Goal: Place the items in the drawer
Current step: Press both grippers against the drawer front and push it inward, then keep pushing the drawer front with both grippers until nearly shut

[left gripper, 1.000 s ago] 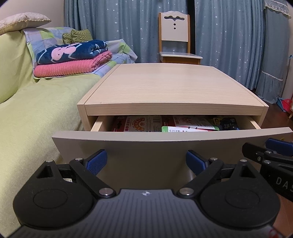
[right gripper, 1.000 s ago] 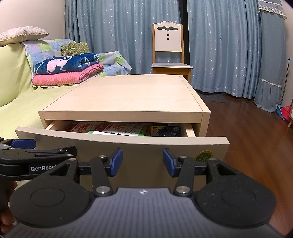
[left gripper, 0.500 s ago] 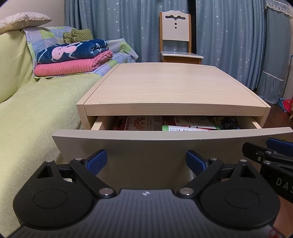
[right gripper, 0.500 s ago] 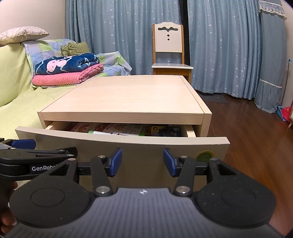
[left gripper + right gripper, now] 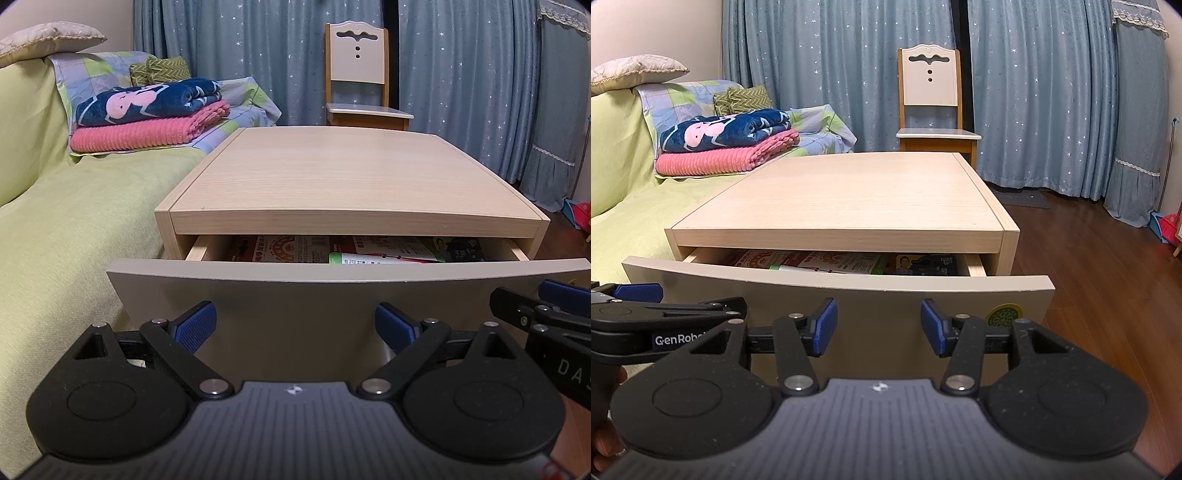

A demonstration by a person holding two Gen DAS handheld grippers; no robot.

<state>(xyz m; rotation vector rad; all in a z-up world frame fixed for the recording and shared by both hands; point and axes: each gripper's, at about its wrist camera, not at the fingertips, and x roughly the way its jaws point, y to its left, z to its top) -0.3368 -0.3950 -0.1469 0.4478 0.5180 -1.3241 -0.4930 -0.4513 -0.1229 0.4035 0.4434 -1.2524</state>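
Now drawer (image 5: 295, 295) ajar — both grippers empty.

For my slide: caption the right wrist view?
Open right gripper faces the part-open drawer holding packets.

Table (image 5: 351, 177) at frame centre, top bare. Drawer (image 5: 332, 295) below is partly open, packets (image 5: 369, 251) lying flat inside.

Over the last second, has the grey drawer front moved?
Yes, slightly: the grey drawer front has crept inward toward the light wooden table, the gap narrowing a little. Both tongs are open.
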